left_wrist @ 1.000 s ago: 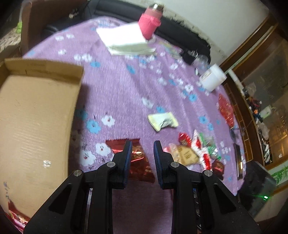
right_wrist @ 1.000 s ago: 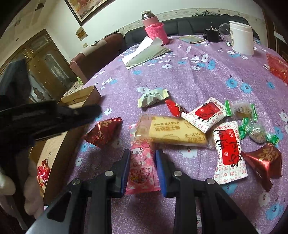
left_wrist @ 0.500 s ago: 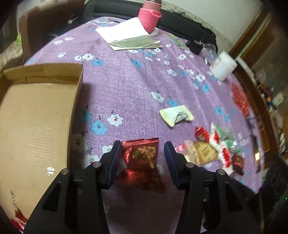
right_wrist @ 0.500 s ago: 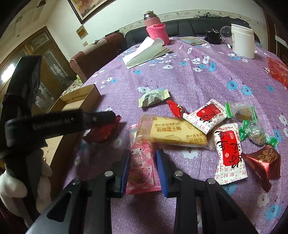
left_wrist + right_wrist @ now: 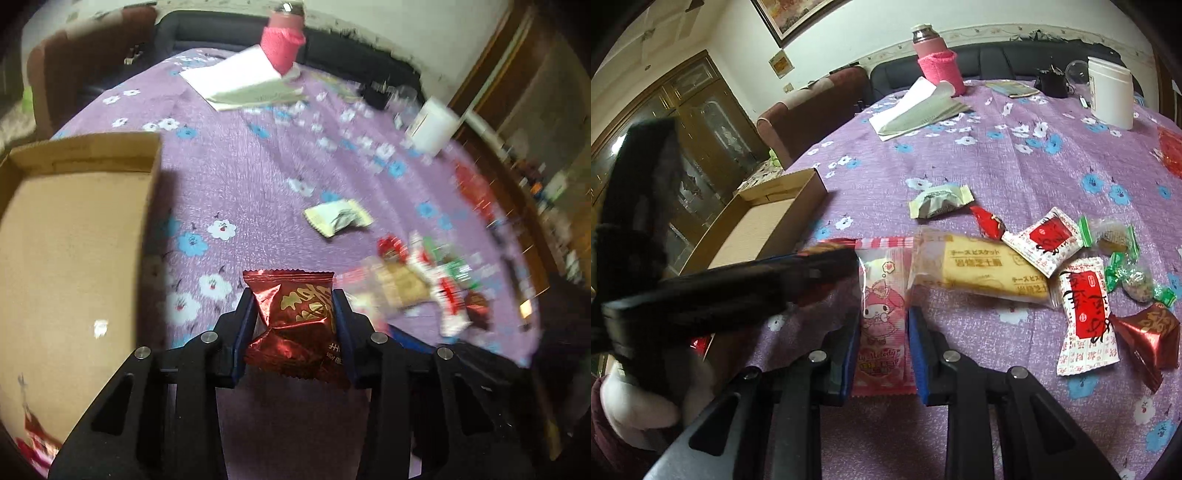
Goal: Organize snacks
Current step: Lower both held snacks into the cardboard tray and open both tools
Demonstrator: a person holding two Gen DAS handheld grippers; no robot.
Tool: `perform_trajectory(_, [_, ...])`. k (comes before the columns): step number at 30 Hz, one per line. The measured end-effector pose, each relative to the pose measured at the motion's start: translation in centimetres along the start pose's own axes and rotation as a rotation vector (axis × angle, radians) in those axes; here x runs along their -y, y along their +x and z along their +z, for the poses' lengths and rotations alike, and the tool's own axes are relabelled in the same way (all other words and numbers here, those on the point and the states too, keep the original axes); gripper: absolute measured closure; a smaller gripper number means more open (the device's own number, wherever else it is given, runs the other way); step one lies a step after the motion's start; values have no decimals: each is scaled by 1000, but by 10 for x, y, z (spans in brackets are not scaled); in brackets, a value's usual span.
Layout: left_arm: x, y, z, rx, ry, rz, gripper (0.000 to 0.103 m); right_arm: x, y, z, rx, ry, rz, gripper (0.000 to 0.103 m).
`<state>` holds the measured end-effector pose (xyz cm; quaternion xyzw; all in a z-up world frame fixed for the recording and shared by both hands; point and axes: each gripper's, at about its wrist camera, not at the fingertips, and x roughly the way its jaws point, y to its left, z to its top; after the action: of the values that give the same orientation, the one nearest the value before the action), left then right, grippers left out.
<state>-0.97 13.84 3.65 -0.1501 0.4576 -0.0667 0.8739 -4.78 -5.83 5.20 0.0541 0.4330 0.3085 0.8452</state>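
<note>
The round surface [image 5: 1015,155] wears a purple cloth printed with blue and white flowers. At its left edge sits an open cardboard box [image 5: 74,236], shallow, with a red wrapper in its near corner. Far across stand a white tub [image 5: 1110,90] and a pink-sleeved flask [image 5: 936,61] beside folded papers [image 5: 916,110]. The left gripper [image 5: 293,299] has its jaws closing on a red foil snack packet [image 5: 295,321], both pads touching its sides; whether it is lifted cannot be told. The right gripper [image 5: 882,314] has its jaws narrow and closing on a pink cartoon-rabbit wafer packet [image 5: 882,314] that lies flat, pads against its long edges. Touching that packet's upper right corner lies a cheese biscuit pack [image 5: 979,271]. Right of it are 2 white-and-red sachets [image 5: 1087,317], a second red foil packet [image 5: 1148,336], green-twisted candies [image 5: 1137,284], and a small red candy [image 5: 990,223]. A pale green wrapper [image 5: 940,201] lies apart, farther back.
</note>
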Motion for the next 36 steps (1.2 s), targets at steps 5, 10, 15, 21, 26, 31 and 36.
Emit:
perform_trajectory(5, [-31,-63,-10,116,-95,-59,63,-1,-5,-2,25,-3,-14,76])
perform_trajectory(10, [-73,-111,-24,197,-149,23,63,-3,-16,-2,45,27,-18,77])
perform_trajectory(15, [-131,-136,-42,219,-228,167,63,-22,-42,0,81,72,58,77])
perform_trajectory(21, [-168,-129,-55,184,-302,183,63,-83,-27,10,17,-34,109,77])
perform_trajectory(26, [-185,-131,-61,186,-330,162,63,-130,9,14,-54,-101,134,77])
perform_trajectory(31, [-192,-138,-60,195,-341,119,62,-170,48,16,-124,-159,141,77])
perform_trajectory(36, [-200,-158,-69,228,-375,66,62,-192,79,13,-178,-189,145,74])
